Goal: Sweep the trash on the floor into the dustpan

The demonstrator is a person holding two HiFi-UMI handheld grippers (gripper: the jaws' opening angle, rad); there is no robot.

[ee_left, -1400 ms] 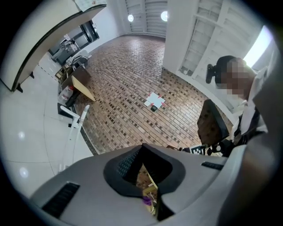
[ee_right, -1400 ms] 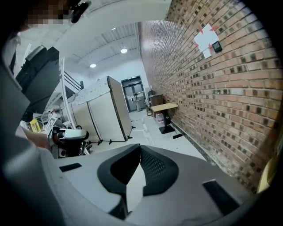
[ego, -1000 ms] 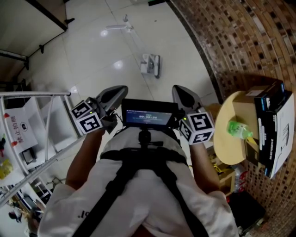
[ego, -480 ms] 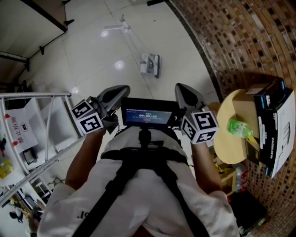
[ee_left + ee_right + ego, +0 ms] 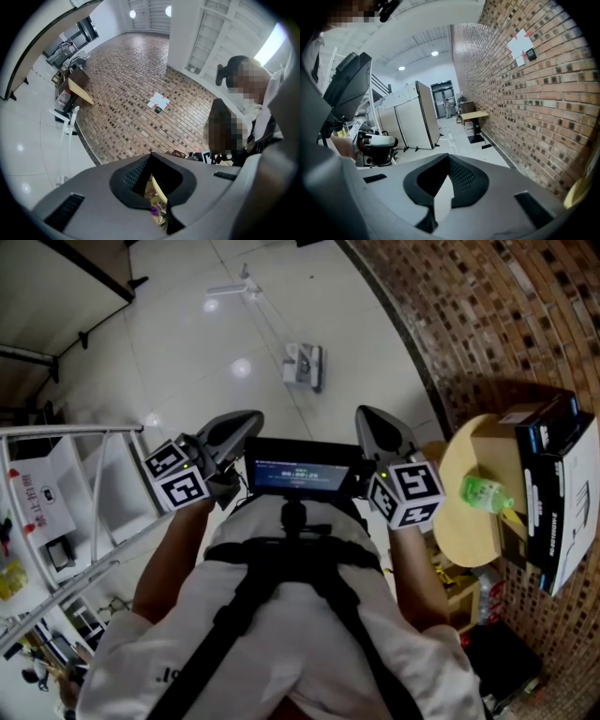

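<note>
The person holds the 2 grippers up in front of the chest, forearms bent and elbows close to the body, 1 gripper on each side of a small dark screen [image 5: 300, 474] mounted on a chest harness. The left gripper [image 5: 246, 420] points forward and roughly level. The right gripper [image 5: 370, 418] points forward too, tipped somewhat downward. In the left gripper view the fingers [image 5: 136, 176] are pressed together with nothing between them, and only the room behind shows through the notch. The right gripper view shows the same, its fingers [image 5: 461, 178] fully closed and empty. Well ahead of both grippers, on the glossy white tile floor [image 5: 187, 343], lies a small white object [image 5: 305, 367] with a long thin handle running away from it. It looks like the dustpan, though it is too small to be sure, and any trash beside it is too small to make out. To the right, against the brick wall [image 5: 506, 315], a round wooden table [image 5: 464, 540] carries a green bottle [image 5: 485, 495] lying on its side, a cardboard box [image 5: 502, 442] and 2 black-and-white boxes [image 5: 558, 512] at its far edge. A white metal rack [image 5: 94, 493] stands at the left.
</note>
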